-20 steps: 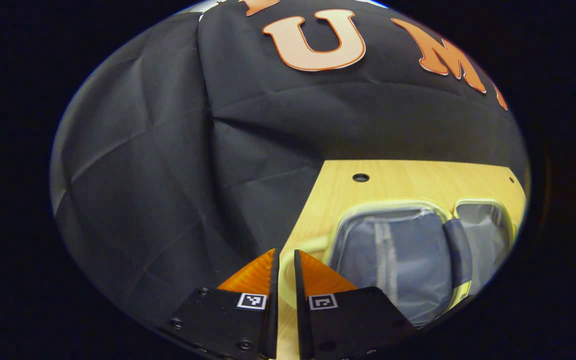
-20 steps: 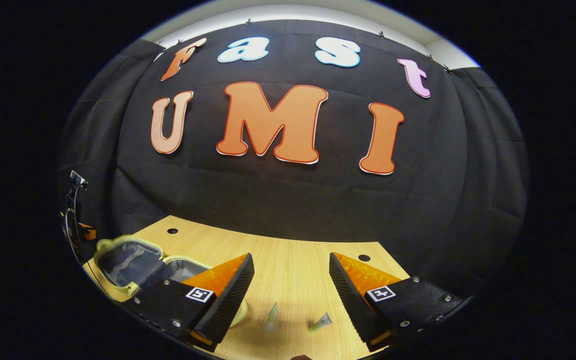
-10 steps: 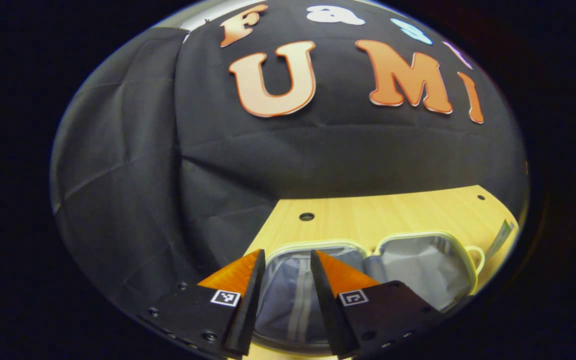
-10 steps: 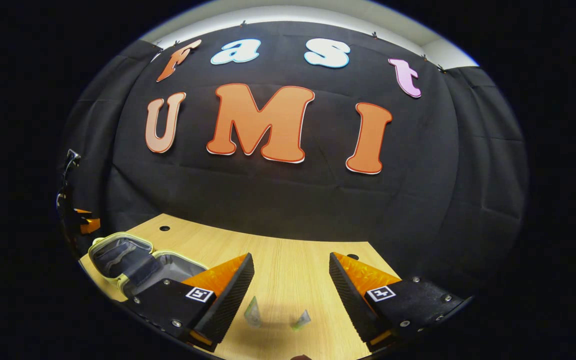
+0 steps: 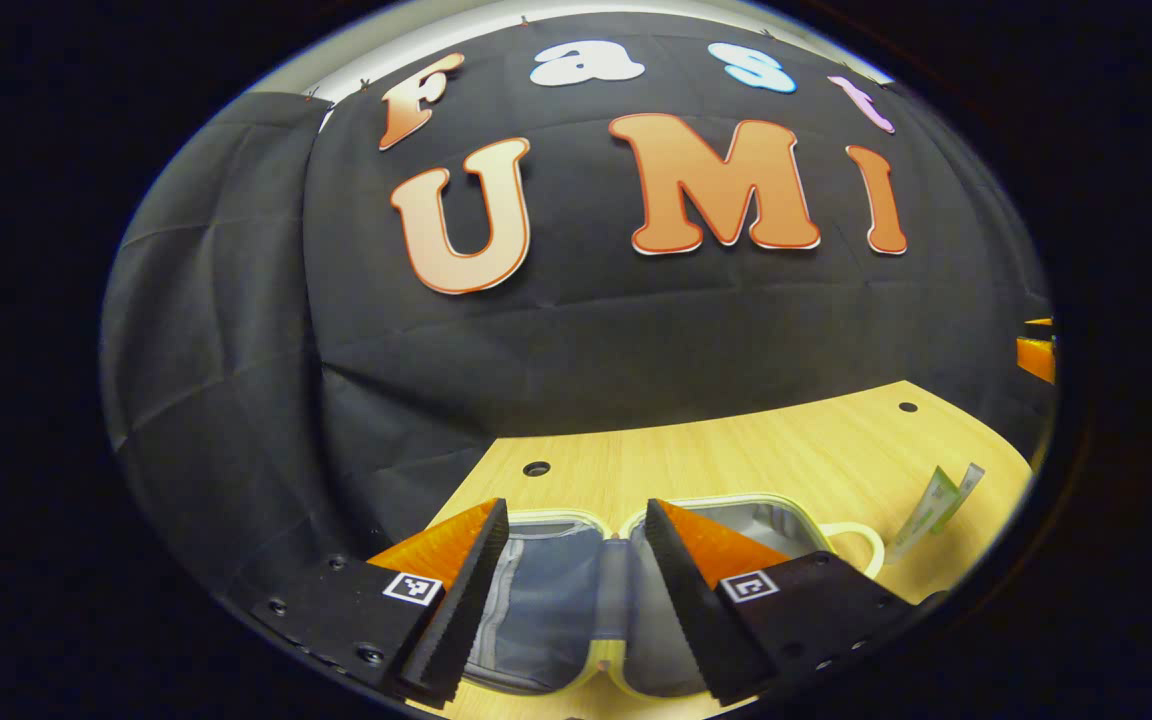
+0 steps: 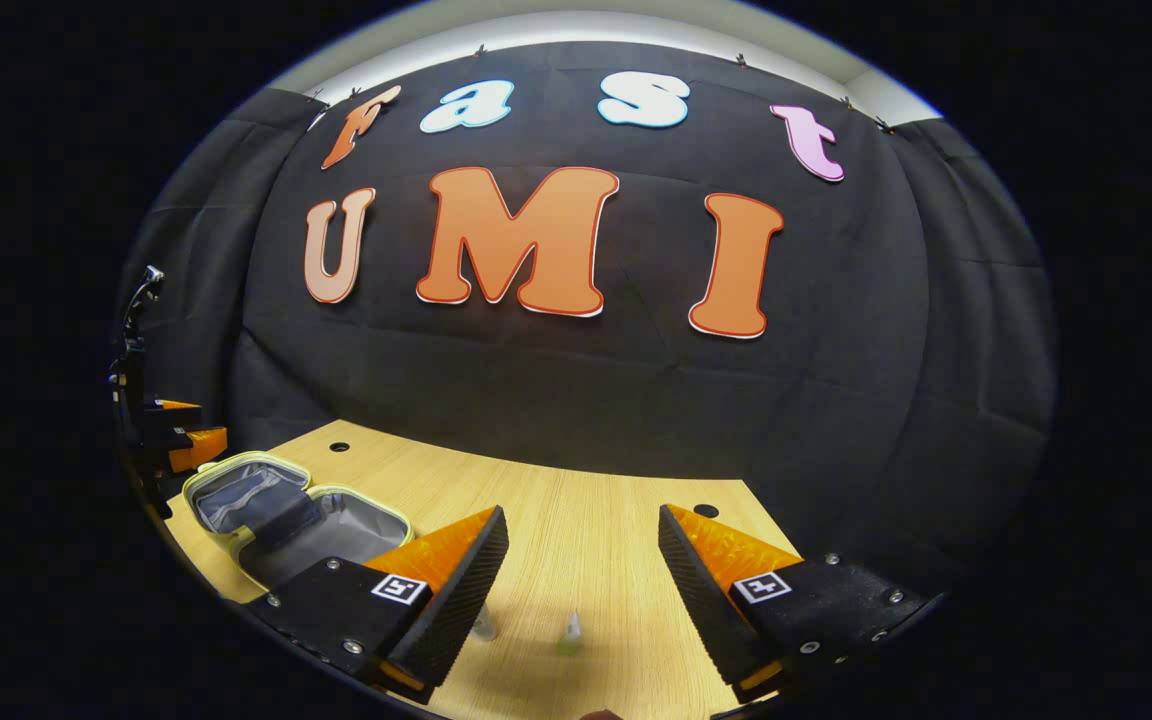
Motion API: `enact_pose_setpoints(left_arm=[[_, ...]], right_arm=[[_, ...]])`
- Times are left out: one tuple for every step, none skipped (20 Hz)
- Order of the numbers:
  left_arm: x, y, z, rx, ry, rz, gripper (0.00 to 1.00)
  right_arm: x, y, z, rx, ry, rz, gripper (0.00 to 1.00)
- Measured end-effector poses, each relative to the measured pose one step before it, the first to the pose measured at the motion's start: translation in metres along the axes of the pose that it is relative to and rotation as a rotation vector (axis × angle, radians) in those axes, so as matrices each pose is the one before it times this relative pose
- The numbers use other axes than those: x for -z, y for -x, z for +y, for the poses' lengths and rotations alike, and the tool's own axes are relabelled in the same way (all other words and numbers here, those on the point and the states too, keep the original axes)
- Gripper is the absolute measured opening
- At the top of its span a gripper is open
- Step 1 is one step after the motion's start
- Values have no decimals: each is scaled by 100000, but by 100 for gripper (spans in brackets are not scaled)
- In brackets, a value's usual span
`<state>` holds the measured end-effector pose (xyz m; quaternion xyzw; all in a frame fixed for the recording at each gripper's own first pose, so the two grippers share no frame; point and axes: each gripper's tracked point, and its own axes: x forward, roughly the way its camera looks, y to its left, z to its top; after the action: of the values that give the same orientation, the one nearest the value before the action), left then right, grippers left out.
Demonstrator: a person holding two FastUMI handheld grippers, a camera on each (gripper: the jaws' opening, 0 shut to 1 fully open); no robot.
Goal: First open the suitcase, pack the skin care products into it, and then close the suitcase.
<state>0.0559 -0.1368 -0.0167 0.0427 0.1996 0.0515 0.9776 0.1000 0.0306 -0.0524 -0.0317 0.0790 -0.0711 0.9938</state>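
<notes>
Since a second ago the left tool (image 5: 568,590) has swung round from the desk's corner to hang over the open suitcase, and its jaws have gone from a narrow slit to wide apart with nothing between them; the right tool (image 6: 581,580) has kept its wide, empty spread and edged toward the tubes

Lying flat on the pale wooden desk (image 5: 736,455), the small soft-sided suitcase with pale yellow piping and grey fabric lining (image 5: 556,600) has both halves splayed open, directly under the left tool at 6 o'clock of the left gripper view; in the right gripper view it sits at 8 o'clock (image 6: 281,515). Its looped handle points toward 4 o'clock in the left gripper view

One slim white-and-green skin care tube (image 5: 936,497) stands at 4 o'clock of the left gripper view, well apart from the case. In the right gripper view a small tube (image 6: 570,632) shows low between the fingers at 6 o'clock, with a second beside the left finger, blurred

These tubes look light, soft-walled and smooth, so I judge they would tip or squirt sideways under a hard pinch. A grip across the flat body near the middle, gently, seems safest. For closing, the fabric lid should fold easily but flop; take it at the piped rim
</notes>
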Motion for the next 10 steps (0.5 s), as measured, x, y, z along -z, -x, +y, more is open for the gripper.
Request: enact_pose_setpoints(left_arm=[[-387, 646, -799, -253, -749, -718, 92], [-594, 422, -893, 372, -318, -792, 93], [-468, 377, -855, -151, 120, -1136, 93], [-586, 332, -981, 467, 621, -1102, 97], [-358, 452, -1395, 1106, 236, -1160, 94], [-335, 228, -1233, 1383, -221, -827, 95], [-41, 149, -1318, 1362, -374, -617, 98], [-5, 125, -1104, 1105, 57, 170, 99], [243, 53, -1431, 1880, 227, 533, 99], [200, -119, -1500, 1880, -115, 547, 98]], right_arm=[[-87, 65, -252, -884, 78, -327, 96], [150, 79, -217, -1162, 5, -242, 95], [102, 68, -299, -862, 53, -130, 95], [153, 191, -200, -1130, 59, -44, 96], [86, 12, -214, -739, 233, 100, 96], [283, 42, -221, -863, 150, 380, 96], [383, 35, -296, -787, 131, 782, 96], [315, 35, -366, -676, 0, 706, 96], [263, 101, -271, -890, -144, 499, 96], [382, 233, -275, -687, -12, 394, 96]])
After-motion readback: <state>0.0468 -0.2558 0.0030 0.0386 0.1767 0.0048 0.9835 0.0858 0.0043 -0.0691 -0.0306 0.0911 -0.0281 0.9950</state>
